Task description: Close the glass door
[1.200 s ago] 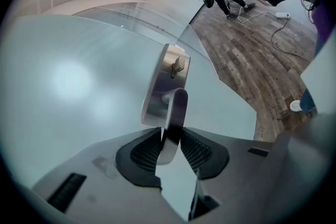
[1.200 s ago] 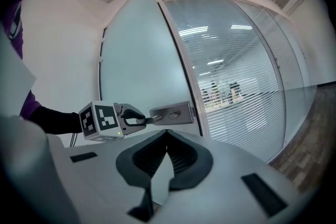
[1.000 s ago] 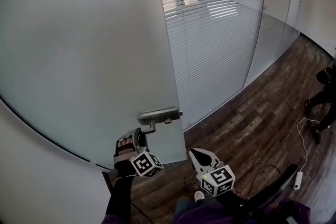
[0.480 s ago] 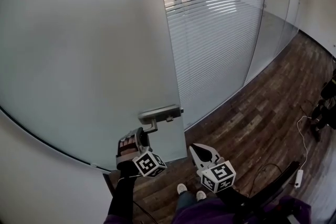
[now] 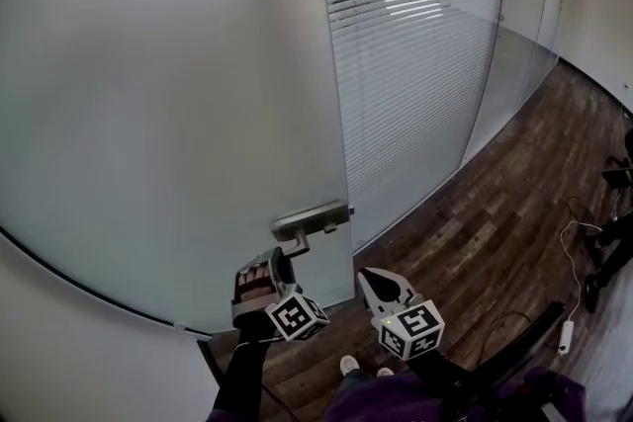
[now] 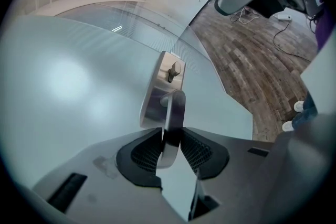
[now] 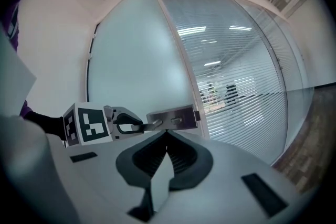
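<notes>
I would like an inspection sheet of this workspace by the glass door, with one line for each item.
Surface: wooden floor, dark planks.
Job's things: frosted glass door, with a metal door handle at its edge.
Clutter: dark frame at lower right; what it is cannot be told.
Grippers: left tongs closed on the door handle's lever; right tongs shut, empty, apart from the door.
Cables: white cable and power strip on the floor at the right.
Surroundings: glass partition with blinds beside the door.
</notes>
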The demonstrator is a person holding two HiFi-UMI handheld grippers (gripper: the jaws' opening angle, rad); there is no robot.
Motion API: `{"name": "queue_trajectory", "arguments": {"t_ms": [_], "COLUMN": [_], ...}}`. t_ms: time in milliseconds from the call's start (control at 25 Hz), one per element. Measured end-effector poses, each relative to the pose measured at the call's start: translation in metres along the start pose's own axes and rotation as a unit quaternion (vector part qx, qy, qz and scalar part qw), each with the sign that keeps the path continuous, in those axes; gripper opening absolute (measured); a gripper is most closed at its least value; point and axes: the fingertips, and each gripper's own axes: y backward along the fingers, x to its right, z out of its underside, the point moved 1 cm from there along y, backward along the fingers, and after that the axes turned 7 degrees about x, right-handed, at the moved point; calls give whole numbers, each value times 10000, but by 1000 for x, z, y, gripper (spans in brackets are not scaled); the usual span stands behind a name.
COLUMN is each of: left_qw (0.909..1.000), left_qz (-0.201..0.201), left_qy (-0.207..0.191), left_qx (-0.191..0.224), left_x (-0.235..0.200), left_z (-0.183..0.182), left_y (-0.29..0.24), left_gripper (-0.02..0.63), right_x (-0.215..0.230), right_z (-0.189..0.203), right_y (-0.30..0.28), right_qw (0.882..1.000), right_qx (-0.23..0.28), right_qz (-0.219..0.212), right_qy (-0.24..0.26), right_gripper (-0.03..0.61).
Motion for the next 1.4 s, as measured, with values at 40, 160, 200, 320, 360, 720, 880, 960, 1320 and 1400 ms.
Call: {"name": "queue_trajectory", "arguments": {"t_ms": [40,160,200,320,360,720,880,960,1320,1400], "left_qw": [10000,10000,10000,9999,9999,9998,9997,9995,9991,9989], "left_qz": [-5,-10,-19,-79,-88,-152,-113,-82,-96,-73], "left_qy": [11,44,37,-29,-26,125,199,272,406,448], "left_qx": [-2,-14,-12,60,84,71,105,104,-18,-76], "left_x": [-3,-10,-12,-19,-20,-34,-34,-33,-40,-49], "left_z": [1,1,0,0,0,6,6,7,13,19], "left_y": [-4,-10,-11,-17,-18,-39,-46,-52,-69,-70], "left_gripper": [107,107,107,107,107,107,107,107,107,107], "right_x": [0,-4,-5,-8,-9,-20,-20,-18,-14,-18], "right_z": [-1,-6,-8,-11,-12,-10,-6,-1,-3,-12], "right_y": [-7,-20,-23,-35,-38,-62,-65,-69,-106,-121], "right_qw": [10000,10000,10000,9999,9999,9993,9993,9994,9995,9992], "right_qx": [3,31,47,85,88,101,49,3,-59,-73], "right_qz": [14,40,46,68,73,244,257,250,-164,-276], "right_qy": [5,45,58,98,123,252,262,250,277,275], "right_gripper": [-3,-3,-3,-3,-3,-3,-3,-3,-3,-3]}}
